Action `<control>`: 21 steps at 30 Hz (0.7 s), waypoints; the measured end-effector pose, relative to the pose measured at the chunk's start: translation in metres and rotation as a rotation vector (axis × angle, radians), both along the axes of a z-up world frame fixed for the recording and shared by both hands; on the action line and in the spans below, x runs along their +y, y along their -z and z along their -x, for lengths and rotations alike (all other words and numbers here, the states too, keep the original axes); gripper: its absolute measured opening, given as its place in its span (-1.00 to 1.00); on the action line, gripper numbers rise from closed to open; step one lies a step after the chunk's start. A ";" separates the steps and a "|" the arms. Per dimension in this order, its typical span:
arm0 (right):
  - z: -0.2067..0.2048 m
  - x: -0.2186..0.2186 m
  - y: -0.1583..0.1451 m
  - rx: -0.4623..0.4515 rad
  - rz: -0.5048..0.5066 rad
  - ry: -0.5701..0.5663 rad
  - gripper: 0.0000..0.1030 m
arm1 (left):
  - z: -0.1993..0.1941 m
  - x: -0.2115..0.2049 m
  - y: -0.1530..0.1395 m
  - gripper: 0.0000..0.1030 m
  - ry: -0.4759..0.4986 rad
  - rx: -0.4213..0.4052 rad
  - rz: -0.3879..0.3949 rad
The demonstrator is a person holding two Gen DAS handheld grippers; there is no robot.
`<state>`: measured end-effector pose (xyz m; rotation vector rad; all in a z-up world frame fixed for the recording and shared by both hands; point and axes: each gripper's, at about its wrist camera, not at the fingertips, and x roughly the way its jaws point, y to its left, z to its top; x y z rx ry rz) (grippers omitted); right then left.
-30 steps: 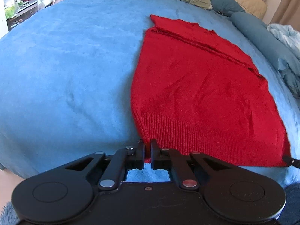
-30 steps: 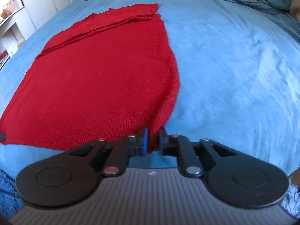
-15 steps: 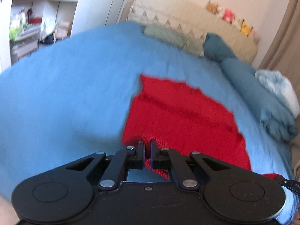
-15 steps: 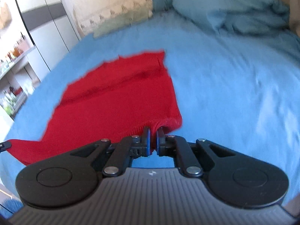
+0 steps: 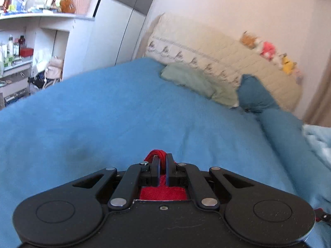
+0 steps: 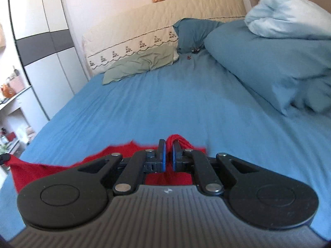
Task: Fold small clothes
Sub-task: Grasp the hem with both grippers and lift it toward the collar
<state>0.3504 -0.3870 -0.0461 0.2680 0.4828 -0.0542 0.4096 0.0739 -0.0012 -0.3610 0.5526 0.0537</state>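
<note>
My left gripper is shut on a corner of the red knit sweater; a bunch of red knit sticks out above the fingertips and more shows below the jaws. My right gripper is shut on the other hem corner of the sweater, which hangs down and spreads to the left below the gripper body. Both grippers are lifted above the blue bed. Most of the sweater is hidden under the gripper bodies.
A green pillow and a dark blue pillow lie at the head of the bed by the beige headboard. A bunched blue duvet fills the right side. Shelves and a wardrobe stand left.
Both grippers have lifted the sweater's hem off the bed and carried it toward the headboard. The flat red sweater has dropped out of sight below the grippers.
</note>
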 end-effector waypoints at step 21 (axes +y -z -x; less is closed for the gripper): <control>-0.074 0.011 0.064 0.194 0.091 -0.066 0.96 | -0.059 -0.019 0.066 0.63 0.074 0.252 -0.176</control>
